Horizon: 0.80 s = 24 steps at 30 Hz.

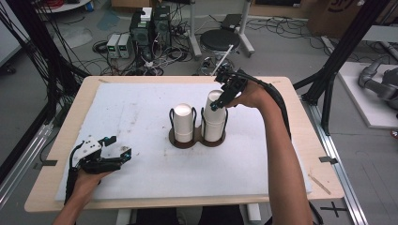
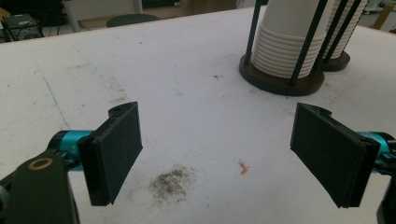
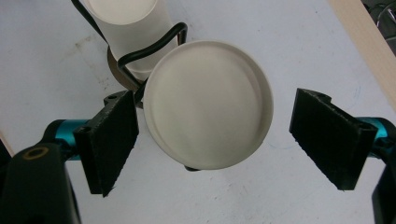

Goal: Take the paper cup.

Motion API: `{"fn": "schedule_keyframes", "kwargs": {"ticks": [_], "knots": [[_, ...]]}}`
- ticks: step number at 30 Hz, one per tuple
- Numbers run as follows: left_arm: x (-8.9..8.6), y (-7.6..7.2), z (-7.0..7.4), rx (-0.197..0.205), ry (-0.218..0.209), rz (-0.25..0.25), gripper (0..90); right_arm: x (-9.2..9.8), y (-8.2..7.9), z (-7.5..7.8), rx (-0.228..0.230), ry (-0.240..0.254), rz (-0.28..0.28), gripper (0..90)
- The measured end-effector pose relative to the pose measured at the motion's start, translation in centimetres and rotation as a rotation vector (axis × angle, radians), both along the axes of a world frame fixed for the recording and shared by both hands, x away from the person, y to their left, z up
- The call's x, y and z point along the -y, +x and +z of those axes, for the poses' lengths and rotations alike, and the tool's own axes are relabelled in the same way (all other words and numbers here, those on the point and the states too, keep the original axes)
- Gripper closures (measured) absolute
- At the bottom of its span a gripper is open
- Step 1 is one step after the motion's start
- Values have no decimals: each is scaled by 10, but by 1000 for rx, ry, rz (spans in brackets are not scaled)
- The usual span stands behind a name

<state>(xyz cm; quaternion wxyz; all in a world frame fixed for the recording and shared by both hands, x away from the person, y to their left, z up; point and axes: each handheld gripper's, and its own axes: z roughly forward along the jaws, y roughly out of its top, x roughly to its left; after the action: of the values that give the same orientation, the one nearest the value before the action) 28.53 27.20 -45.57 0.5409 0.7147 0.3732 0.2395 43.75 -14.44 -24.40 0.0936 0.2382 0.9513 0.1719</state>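
At the lower left of the high view, the left gripper (image 1: 123,154) rests on the white desk (image 1: 141,178), fingers open and empty. In the middle, the tall right stack of white paper cups (image 1: 215,117) stands in its black wire holder (image 1: 197,136). The right gripper (image 1: 217,105) hovers over it, fingers (image 3: 109,140) open around the top cup. If they squeeze crooked, I think several cups could lift or the holder could tip.

The cups (image 1: 214,115) stacked upside down look like matt white paper, smooth, with thin ribbed rims (image 2: 280,56) layered at the foot of the stack. Their holder (image 1: 197,139) has a dark brown, wood-like round base and thin black wire uprights (image 2: 306,44) with a slight sheen. The table (image 1: 70,126) is pale wood at its edges, under a white matt sheet (image 1: 141,112), faintly rough and smudged grey near its front edge. The gripper pads (image 3: 114,140) are black, matt and finely textured, on glossy teal metal fittings (image 3: 65,130).
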Motion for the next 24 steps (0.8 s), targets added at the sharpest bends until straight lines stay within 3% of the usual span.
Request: {"fn": "schedule_keyframes", "kwargs": {"ticks": [5, 6, 10, 24], "knots": [[0, 0, 0, 0, 0, 3, 165, -1, 1, -4, -12, -11, -4, 172], [0, 0, 0, -1, 0, 2, 165, -2, 3, -6, -26, -13, 10, 238], [0, 0, 0, 0, -1, 2, 165, -6, 3, -7, -39, -15, 23, 320], [0, 0, 0, -1, 0, 2, 165, -9, 1, -6, -41, -22, 28, 336]]}}
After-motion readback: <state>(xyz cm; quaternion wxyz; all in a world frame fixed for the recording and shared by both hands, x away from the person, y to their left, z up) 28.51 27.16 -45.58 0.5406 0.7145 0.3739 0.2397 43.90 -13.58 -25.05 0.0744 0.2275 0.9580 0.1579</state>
